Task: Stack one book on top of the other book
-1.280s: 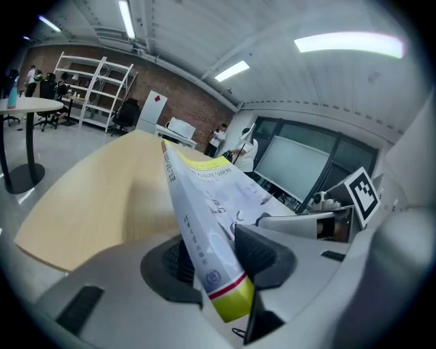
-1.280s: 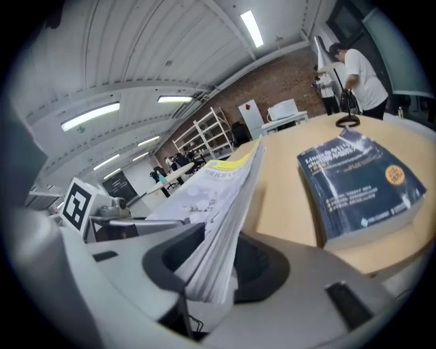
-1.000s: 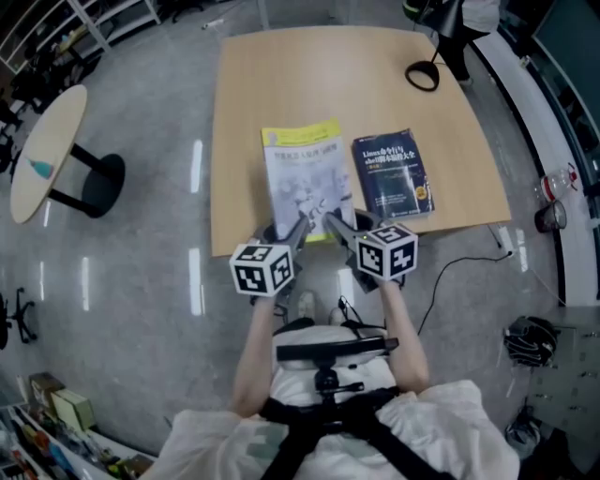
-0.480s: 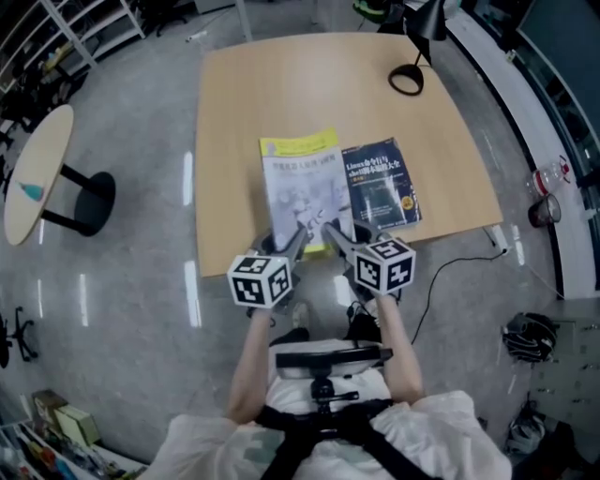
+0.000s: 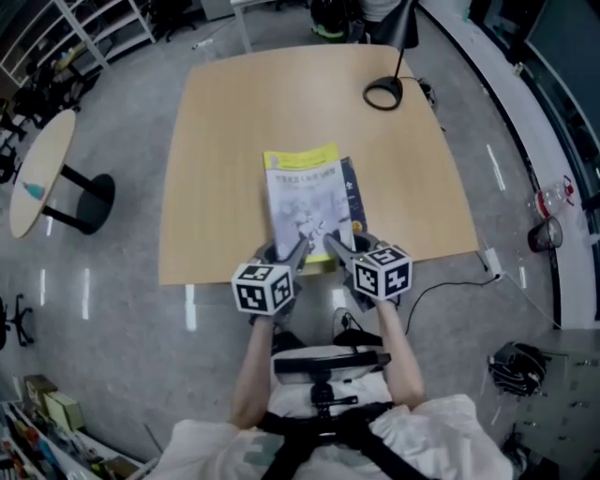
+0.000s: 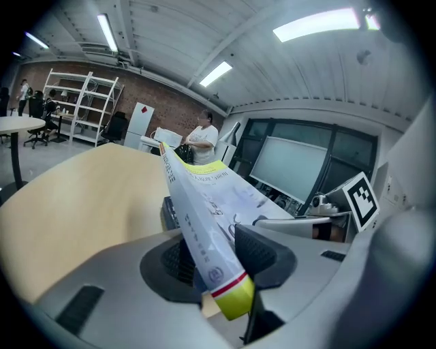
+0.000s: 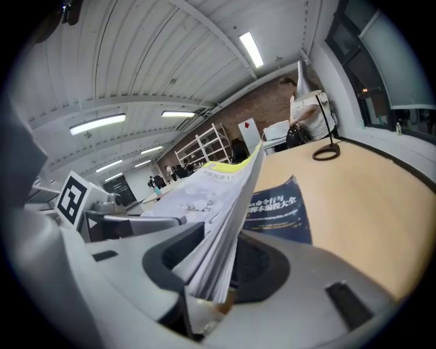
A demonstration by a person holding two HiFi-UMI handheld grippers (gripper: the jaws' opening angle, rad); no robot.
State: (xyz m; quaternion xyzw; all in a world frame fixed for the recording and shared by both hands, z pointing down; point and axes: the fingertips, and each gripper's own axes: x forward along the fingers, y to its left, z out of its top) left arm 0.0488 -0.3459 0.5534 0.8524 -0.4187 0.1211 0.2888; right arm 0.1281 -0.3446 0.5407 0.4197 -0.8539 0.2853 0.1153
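A white book with yellow bands (image 5: 306,199) is held by its near edge in both grippers, lifted over the dark blue book (image 5: 351,202), which lies flat on the wooden table (image 5: 225,141) and shows only as a strip along its right side. My left gripper (image 5: 298,251) is shut on the book's near left corner, the spine (image 6: 197,232) pinched between its jaws. My right gripper (image 5: 334,246) is shut on the near right corner, the page edges (image 7: 221,252) between its jaws. The blue book (image 7: 276,208) lies just beyond and under the white one.
A black desk lamp with a ring base (image 5: 382,92) stands at the table's far right. A small round table (image 5: 42,169) is on the floor to the left. Shelving (image 5: 75,28) and a cable (image 5: 450,281) sit around the table. People stand far off in the room (image 6: 202,136).
Both grippers have carried the white book to the right, from beside the blue book to over it, so the blue book is now mostly covered. The jaws have stayed shut on the book.
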